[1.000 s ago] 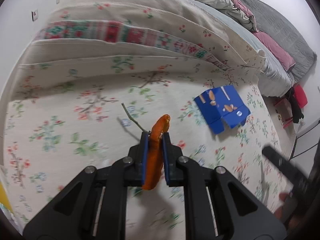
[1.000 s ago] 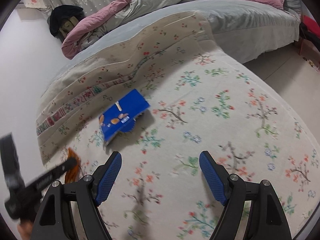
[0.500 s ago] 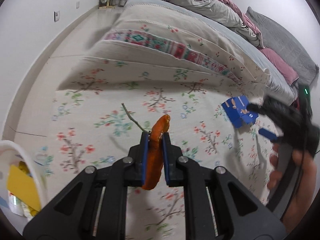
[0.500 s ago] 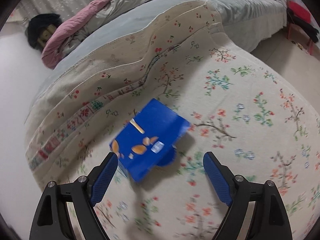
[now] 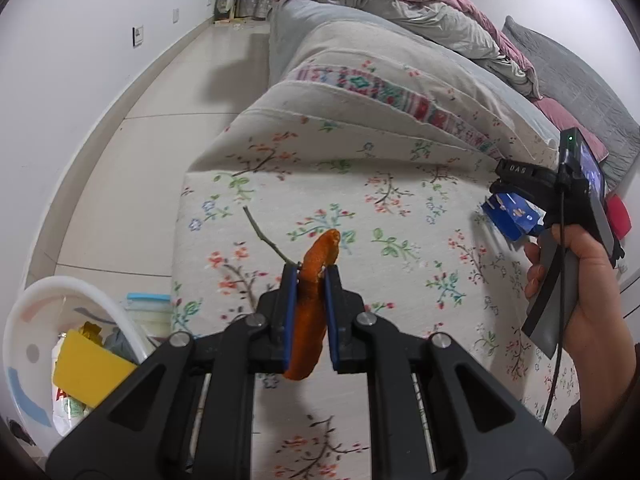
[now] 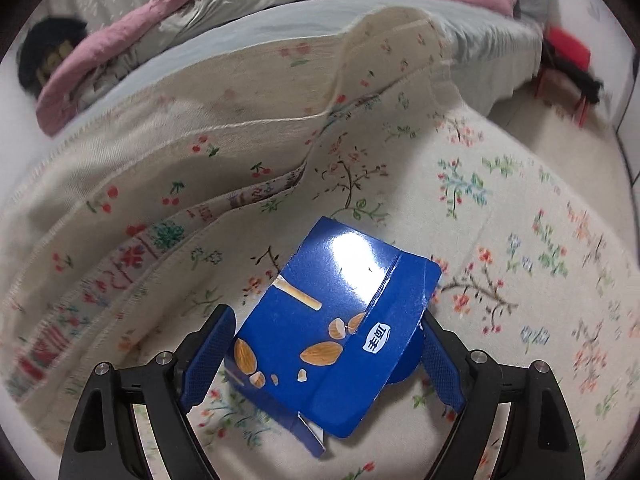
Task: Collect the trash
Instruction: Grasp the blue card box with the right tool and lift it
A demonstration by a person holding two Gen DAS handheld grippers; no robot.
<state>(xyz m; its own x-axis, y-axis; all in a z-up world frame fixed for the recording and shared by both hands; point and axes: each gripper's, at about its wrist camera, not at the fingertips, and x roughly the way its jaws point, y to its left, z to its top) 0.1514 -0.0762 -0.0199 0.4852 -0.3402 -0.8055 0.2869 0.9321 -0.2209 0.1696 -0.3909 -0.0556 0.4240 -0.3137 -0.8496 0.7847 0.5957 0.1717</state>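
Observation:
My left gripper [image 5: 311,280] is shut on an orange peel strip [image 5: 318,254] with a thin twig [image 5: 266,238] sticking out beside it, held above the floral rug [image 5: 400,216]. A white bin [image 5: 28,312] with wrappers in it stands at the lower left, off the rug's edge. In the right wrist view a flattened blue snack box [image 6: 336,320] lies on the rug [image 6: 520,220]. My right gripper [image 6: 324,360] is open and straddles the box, one pad close to each side of it. The left wrist view shows that box [image 5: 510,216] under the right hand [image 5: 584,272].
A bed with pink and grey bedding [image 5: 400,4] runs along the far side, and a folded floral blanket [image 6: 200,120] is draped against it. Tiled floor [image 5: 132,160] and a white wall lie left of the rug. A blue-lidded container [image 5: 148,304] stands beside the bin.
My left gripper has carried the orange peel leftward to the rug's edge, bringing the white bin into view. My right gripper spread a little wider and closed in until the blue box lay between its jaws.

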